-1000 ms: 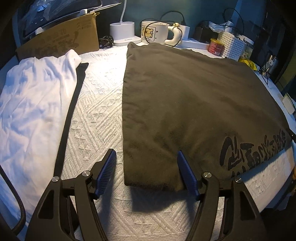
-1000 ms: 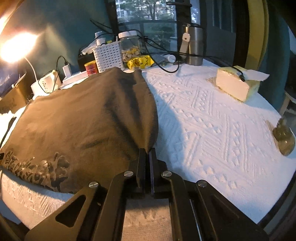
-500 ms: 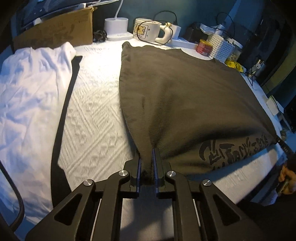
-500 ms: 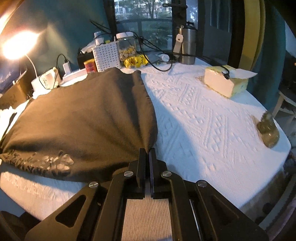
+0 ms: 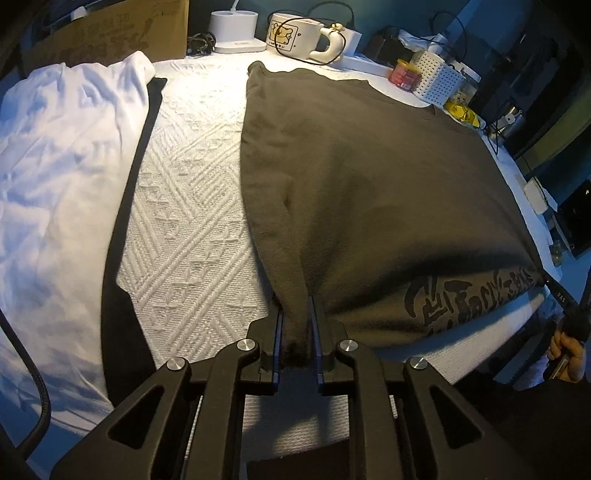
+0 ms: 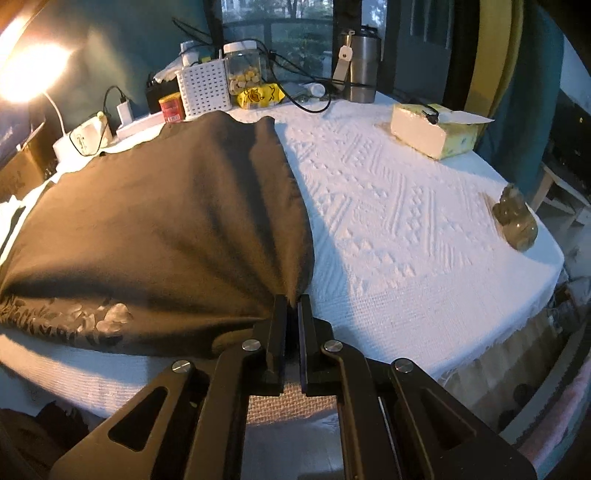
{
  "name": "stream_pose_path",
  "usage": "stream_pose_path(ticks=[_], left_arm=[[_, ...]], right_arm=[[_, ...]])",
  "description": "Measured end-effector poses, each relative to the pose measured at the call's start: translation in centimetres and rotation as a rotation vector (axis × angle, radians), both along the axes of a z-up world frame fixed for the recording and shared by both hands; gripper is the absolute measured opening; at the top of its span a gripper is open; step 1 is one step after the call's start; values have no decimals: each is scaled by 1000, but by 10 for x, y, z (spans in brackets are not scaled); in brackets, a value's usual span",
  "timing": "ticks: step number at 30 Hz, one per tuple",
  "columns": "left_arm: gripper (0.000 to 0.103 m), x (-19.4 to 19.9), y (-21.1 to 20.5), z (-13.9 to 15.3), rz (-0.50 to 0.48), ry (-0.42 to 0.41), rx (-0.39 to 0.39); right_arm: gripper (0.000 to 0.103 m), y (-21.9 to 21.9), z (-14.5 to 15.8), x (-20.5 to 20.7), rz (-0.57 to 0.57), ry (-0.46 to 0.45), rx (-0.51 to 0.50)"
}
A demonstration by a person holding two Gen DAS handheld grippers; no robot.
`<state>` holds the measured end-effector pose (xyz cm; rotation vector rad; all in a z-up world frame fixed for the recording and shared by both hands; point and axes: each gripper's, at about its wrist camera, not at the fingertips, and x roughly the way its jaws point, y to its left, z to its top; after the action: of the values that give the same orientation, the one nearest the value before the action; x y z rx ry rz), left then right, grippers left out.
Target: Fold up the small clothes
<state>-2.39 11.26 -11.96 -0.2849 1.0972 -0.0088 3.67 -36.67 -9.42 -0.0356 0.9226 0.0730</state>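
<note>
Dark olive-brown cotton is what both grippers have hold of right now, one near corner each. The left black two-finger gripper (image 5: 295, 328) has a bunched wad of the dark olive-brown T-shirt (image 5: 369, 177) between its blue-lined pads; its jaws are easing open a touch, though the fabric is clearly still pinched, so I'd read that as the thick wad pushing back, not a release. The right black two-finger gripper (image 6: 293, 306) is clamped tight on the opposite near corner of the T-shirt (image 6: 166, 206), with just a thin edge of cloth in the slot.

Why hold it like that? Two corners along the near hem give you a straight edge to carry, so my guess is the hem is about to be lifted and taken over towards the far end to halve the shirt. The hem with the black printed lettering (image 5: 469, 295) sags between the two grips and throws a shadow, so that edge looks lifted off the white textured tablecloth (image 5: 184, 229), while the rest of the shirt lies flat on it.

Off to the left, a crumpled white garment (image 5: 55, 177) waits on the cloth, apart from the shirt, probably next in line. Further back the clutter sits along the table's far edge, out of the folding area: a white mug with a cartoon print (image 5: 299, 35), a white perforated plastic basket (image 6: 203, 88) and a stainless steel tumbler (image 6: 364, 70).
</note>
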Motion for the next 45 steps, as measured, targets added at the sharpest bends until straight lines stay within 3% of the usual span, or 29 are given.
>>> stream_pose_path(ticks=[3, 4, 6, 8, 17, 27, 36, 38, 39, 40, 41, 42, 43, 44, 45], left_arm=[[38, 1, 5, 9, 24, -5, 65], [40, 1, 7, 13, 31, -20, 71], [51, 5, 13, 24, 48, -63, 81], [58, 14, 17, 30, 54, -92, 107], [58, 86, 28, 17, 55, -108, 158], [58, 148, 44, 12, 40, -124, 187], [58, 207, 62, -5, 66, -100, 209], [59, 214, 65, -5, 73, -103, 204], [58, 218, 65, -4, 71, -108, 196], [58, 220, 65, -3, 66, -112, 189], [55, 223, 63, -3, 53, -113, 192], [32, 228, 60, -4, 41, -113, 210], [22, 231, 56, -4, 23, -111, 244], [4, 233, 54, -2, 11, -112, 251], [2, 236, 53, -2, 8, -104, 234]], right_arm=[[19, 3, 10, 4, -7, -7, -8], [29, 5, 15, 7, 4, -16, -8], [38, 10, 21, 15, 26, -39, 3], [38, 13, 23, 27, 40, -46, 8], [38, 29, 24, 113, 91, -39, 67], [38, 39, 5, 201, 83, 38, 69], [38, 52, -9, 259, 38, 22, 59], [37, 59, -11, 264, 72, 12, 55], [24, 61, -11, 265, 84, 3, 50], [4, 63, -13, 268, 93, 10, 53], [4, 63, -12, 268, 95, 4, 59], [4, 64, -12, 270, 99, 4, 63], [4, 64, -12, 272, 103, 0, 65], [4, 64, -10, 273, 102, -9, 68], [4, 64, -7, 275, 97, -25, 71]])
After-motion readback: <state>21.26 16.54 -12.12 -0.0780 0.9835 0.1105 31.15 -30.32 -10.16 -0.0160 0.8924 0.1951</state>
